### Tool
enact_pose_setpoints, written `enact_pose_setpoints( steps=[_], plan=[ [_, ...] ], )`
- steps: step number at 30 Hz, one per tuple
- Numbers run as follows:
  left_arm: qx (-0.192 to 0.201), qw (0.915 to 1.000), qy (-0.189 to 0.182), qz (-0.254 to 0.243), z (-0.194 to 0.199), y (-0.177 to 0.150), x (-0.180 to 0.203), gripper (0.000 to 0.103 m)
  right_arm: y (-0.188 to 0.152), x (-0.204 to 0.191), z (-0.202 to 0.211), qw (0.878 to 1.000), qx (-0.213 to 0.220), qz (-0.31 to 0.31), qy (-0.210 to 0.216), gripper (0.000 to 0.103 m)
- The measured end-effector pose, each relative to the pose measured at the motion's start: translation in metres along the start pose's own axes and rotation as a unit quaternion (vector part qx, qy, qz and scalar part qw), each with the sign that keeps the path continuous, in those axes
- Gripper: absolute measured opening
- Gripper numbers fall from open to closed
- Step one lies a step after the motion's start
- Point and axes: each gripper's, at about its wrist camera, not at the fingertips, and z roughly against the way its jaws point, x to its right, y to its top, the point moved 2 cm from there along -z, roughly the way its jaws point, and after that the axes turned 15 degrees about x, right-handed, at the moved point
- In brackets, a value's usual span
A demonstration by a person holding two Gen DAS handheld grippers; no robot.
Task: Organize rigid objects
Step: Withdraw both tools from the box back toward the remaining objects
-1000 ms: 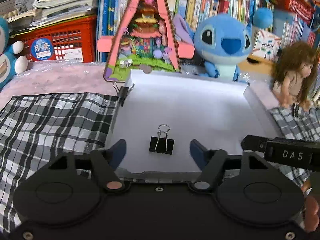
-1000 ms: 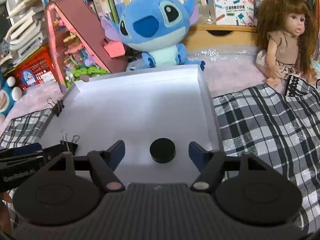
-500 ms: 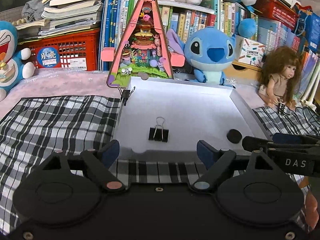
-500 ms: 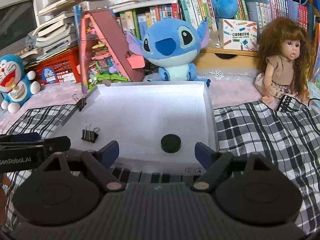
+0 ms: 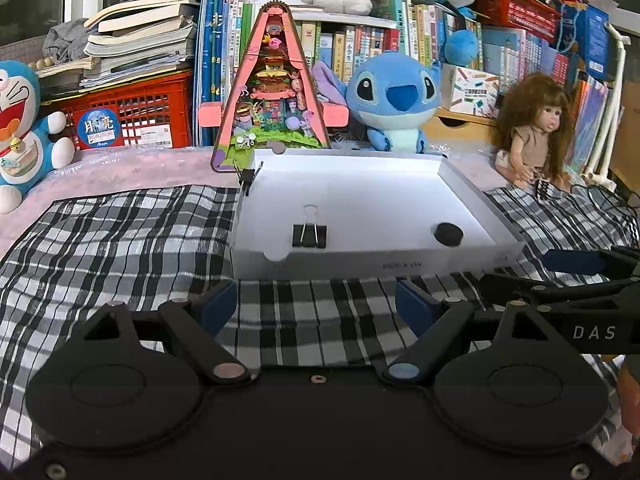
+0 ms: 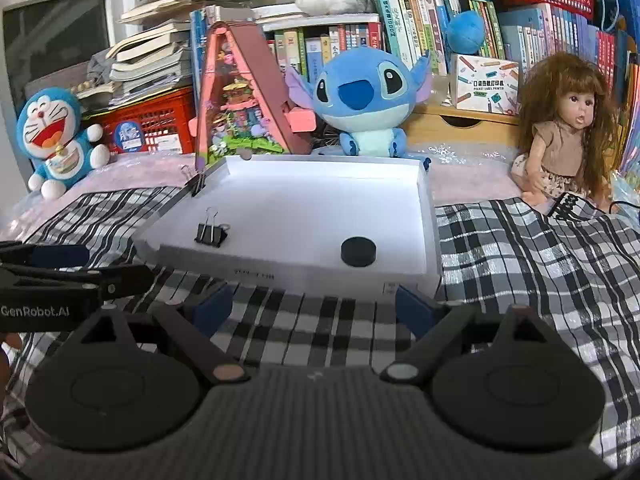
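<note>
Sitting in tray (image 5: pixel 472 184): binder clip (image 5: pixel 309 235), black puck (image 5: pixel 449 234)
left tongs (image 5: pixel 316 304): wide, empty, just been opening
right tongs (image 6: pixel 316 306): same

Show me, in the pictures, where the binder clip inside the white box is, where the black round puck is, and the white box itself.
binder clip (image 5: pixel 309 235), left wrist view, on its black body.
black round puck (image 6: pixel 358 251), right wrist view, on its flat top.
white box (image 6: pixel 256 276), right wrist view, on its near outer wall.

Crowded bookshelves (image 5: pixel 400 40), perhaps a window (image 6: pixel 52 28)
</note>
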Motion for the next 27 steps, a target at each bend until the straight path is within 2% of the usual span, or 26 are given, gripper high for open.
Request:
enact_pose_setpoints(
  steps=[11, 27],
  plan=[
    [0.009, 0.9997, -0.008, -0.021, 0.029, -0.029, 0.007, 0.087, -0.024, -0.011, 0.025, 0.999, 0.011, 0.034, 0.006, 0.095],
    [0.038, 0.9986, 0.005, -0.036, 0.06, -0.058, 0.004, 0.088, -0.055, -0.019, 0.052, 0.998, 0.039, 0.052, -0.004, 0.096]
  ],
)
